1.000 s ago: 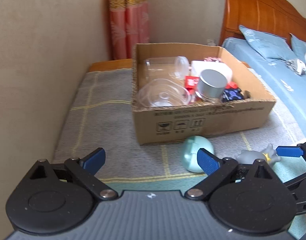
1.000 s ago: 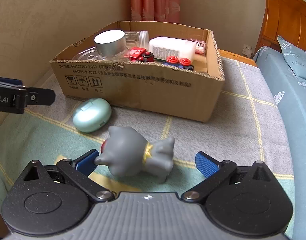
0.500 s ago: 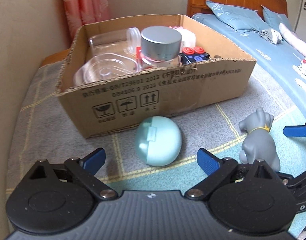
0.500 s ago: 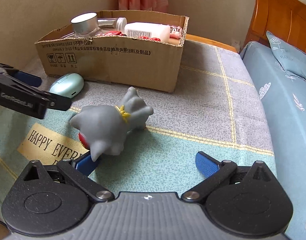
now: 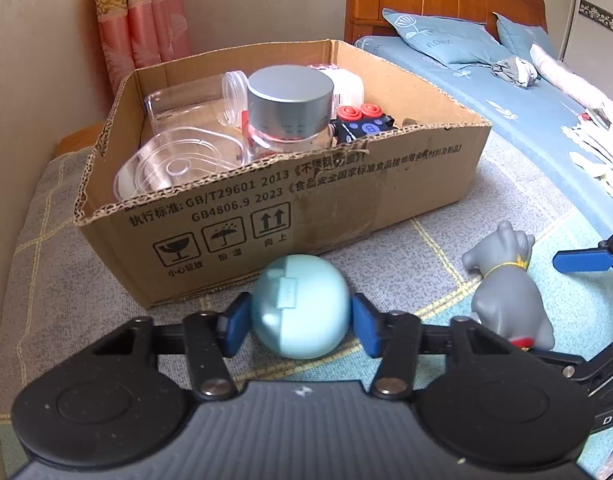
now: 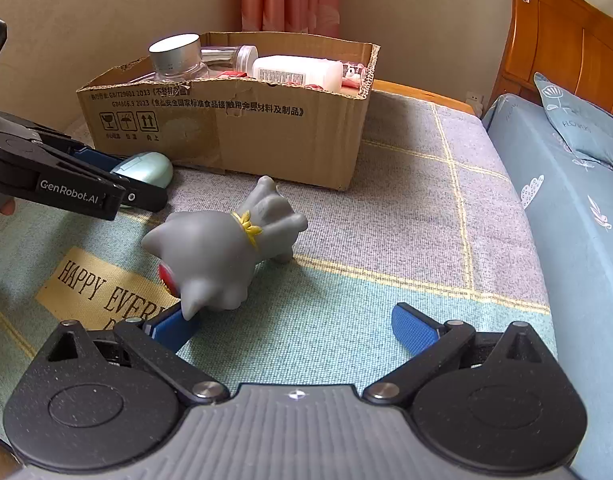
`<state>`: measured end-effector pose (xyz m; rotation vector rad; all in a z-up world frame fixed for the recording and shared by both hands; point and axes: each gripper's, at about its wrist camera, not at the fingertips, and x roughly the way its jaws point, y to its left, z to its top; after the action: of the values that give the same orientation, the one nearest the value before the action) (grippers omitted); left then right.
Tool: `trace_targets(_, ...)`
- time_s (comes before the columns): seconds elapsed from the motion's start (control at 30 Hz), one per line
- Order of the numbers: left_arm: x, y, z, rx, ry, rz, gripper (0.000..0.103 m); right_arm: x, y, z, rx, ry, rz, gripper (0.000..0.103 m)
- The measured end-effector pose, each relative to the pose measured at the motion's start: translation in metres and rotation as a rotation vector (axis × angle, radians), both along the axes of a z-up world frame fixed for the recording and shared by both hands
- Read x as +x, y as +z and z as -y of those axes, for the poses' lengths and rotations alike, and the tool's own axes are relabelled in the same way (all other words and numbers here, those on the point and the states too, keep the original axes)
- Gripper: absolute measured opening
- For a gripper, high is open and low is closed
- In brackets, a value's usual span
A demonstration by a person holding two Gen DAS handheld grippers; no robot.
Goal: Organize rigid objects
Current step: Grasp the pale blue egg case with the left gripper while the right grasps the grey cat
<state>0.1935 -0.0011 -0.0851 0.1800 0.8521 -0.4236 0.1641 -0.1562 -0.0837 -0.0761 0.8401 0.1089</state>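
My left gripper (image 5: pixel 300 326) is shut on a pale green egg-shaped case (image 5: pixel 300 306), both blue pads touching its sides, just in front of the cardboard box (image 5: pixel 346 204). The case also shows in the right wrist view (image 6: pixel 146 168) between the left gripper's fingers (image 6: pixel 140 198). A grey cat figure (image 6: pixel 226 248) with a yellow collar lies on the mat, also in the left wrist view (image 5: pixel 506 292). My right gripper (image 6: pixel 294 326) is open; its left pad (image 6: pixel 174 326) touches the cat's ear.
The box holds a silver-lidded jar (image 5: pixel 290 108), clear plastic containers (image 5: pixel 178 160), a white bottle (image 6: pixel 294 72) and small red and black toys (image 5: pixel 362 120). A wall is on the left. A bed with blue bedding (image 6: pixel 566 184) lies on the right.
My left gripper has moved forward around the green case and closed on it. The right gripper has shifted a little; the cat now sits near its left pad.
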Motion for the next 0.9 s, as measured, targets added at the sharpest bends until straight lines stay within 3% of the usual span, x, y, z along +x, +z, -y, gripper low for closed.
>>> trace_targets(0.37, -0.029, 0.003, -0.019, 0.000, 0.042, -0.034, 0.051, 0.000, 0.000, 0.001, 0.000, 0.037, 0.005, 0.103)
trace_targets(0.77, -0.037, 0.003, -0.027, -0.006, 0.074, -0.030, 0.052, 0.022, 0.000, -0.005, 0.005, 0.300, 0.014, 0.103)
trace_targets(0.9, -0.037, 0.002, -0.026, 0.006, 0.074, -0.029, 0.061, 0.035, 0.001, -0.005, 0.001, 0.347, 0.000, 0.103)
